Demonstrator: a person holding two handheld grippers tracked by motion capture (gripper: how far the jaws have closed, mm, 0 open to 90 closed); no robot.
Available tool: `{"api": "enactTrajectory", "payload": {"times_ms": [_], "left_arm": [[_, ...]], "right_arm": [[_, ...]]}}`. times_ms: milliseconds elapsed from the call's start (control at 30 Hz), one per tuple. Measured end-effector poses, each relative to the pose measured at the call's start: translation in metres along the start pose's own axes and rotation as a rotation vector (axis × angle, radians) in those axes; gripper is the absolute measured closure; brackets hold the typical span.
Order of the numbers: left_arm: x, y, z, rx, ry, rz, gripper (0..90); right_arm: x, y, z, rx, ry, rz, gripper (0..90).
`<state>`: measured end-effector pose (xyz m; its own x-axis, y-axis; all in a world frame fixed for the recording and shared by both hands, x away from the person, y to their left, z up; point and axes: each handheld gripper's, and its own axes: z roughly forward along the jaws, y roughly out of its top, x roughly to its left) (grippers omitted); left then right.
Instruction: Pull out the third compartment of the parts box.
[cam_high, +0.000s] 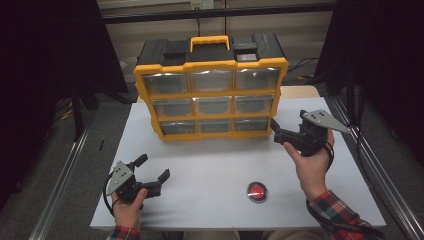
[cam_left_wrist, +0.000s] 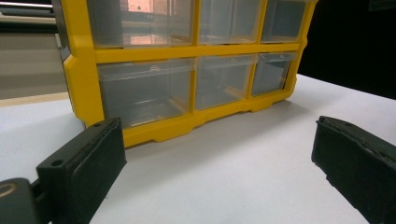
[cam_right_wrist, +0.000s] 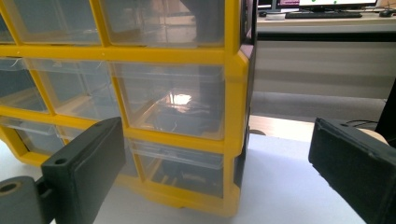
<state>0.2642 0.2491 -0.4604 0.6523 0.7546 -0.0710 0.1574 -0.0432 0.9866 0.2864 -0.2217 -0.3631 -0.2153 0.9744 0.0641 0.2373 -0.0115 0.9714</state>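
Dim overhead scene; dark surroundings; glare on clear drawers (cam_right_wrist: 180, 99).

The drawer cabinet (cam_high: 212, 92) stands upright on the table (cam_high: 215, 165), at the middle of the far edge, with its drawers facing the near edge. The button (cam_high: 257, 191) lies on the table close to the near edge, a little right of the middle, well apart from the cabinet. The left gripper (cam_high: 154, 167) is near the near left corner, in front of the cabinet's left part. The right gripper (cam_high: 278, 136) is just beside the cabinet's lower right corner, toward the right edge.
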Motion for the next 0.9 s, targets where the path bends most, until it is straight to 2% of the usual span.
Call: {"api": "enactTrajectory", "payload": {"times_ms": [200, 667, 900], "left_arm": [[0.000, 0.000, 0.000, 0.003, 0.000, 0.002, 2.9], [0.000, 0.000, 0.000, 0.002, 0.003, 0.001, 2.9], [0.001, 0.000, 0.000, 0.002, 0.003, -0.002, 2.8]], "right_arm": [[0.003, 0.006, 0.004, -0.004, -0.010, 0.012, 3.4], [0.014, 0.019, 0.012, -0.021, -0.031, -0.006, 3.5], [0.021, 0.027, 0.015, -0.032, -0.058, -0.004, 3.4]]}}
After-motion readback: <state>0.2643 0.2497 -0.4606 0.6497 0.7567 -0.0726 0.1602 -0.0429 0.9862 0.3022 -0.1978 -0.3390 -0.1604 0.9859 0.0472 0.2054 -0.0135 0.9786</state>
